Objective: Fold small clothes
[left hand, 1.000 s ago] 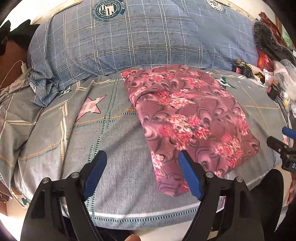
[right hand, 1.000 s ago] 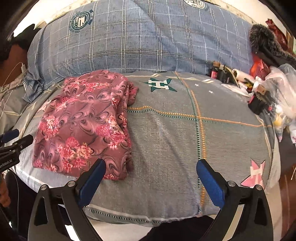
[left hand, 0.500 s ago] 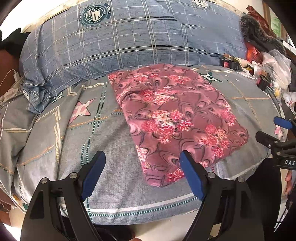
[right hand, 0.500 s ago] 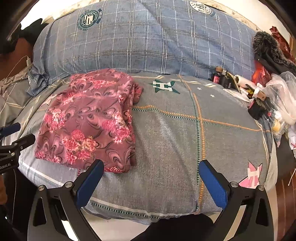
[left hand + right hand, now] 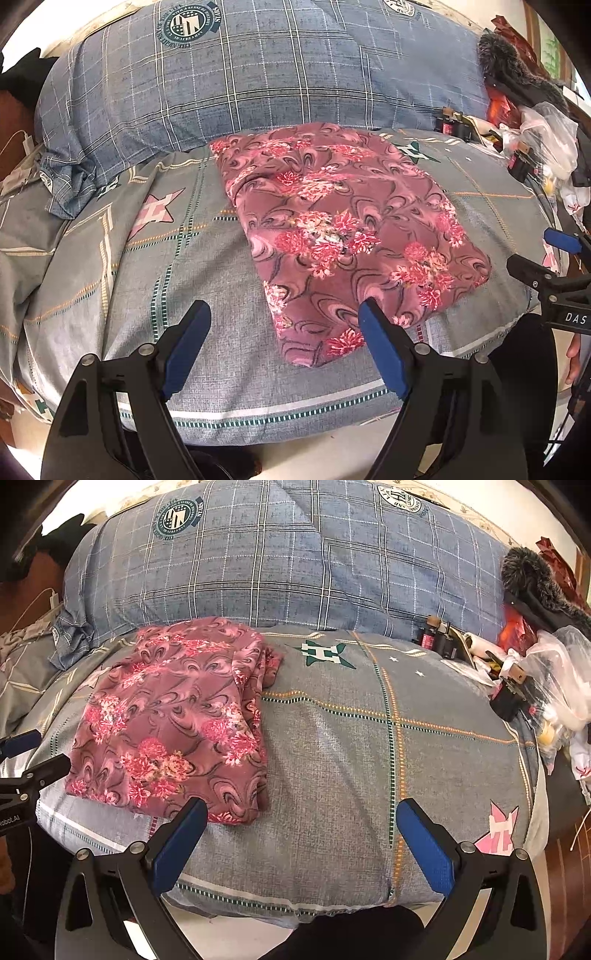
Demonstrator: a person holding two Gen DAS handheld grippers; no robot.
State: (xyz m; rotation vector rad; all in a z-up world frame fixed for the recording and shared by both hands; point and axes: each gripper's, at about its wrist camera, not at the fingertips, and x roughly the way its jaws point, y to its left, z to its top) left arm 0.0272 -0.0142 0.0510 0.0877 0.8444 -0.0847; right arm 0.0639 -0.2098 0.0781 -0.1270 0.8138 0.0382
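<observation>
Hovering over the near edge of the bed [image 5: 229, 391], I hold both tongs wide apart and empty: the left tongs [image 5: 284, 347] have nothing between their blue pads, and the right tongs [image 5: 301, 840] gape over bare quilt. The pink floral garment [image 5: 343, 236] lies folded into a thick, roughly rectangular stack on the grey patterned quilt, toward the bed's near edge, its far end close to the blue checked pillow [image 5: 258, 74]. From the right wrist view its layered edges show along one side. I judge this piece finished, or nearly so. At most a final squaring of the stack is left. No other small garment shows on the bed.
</observation>
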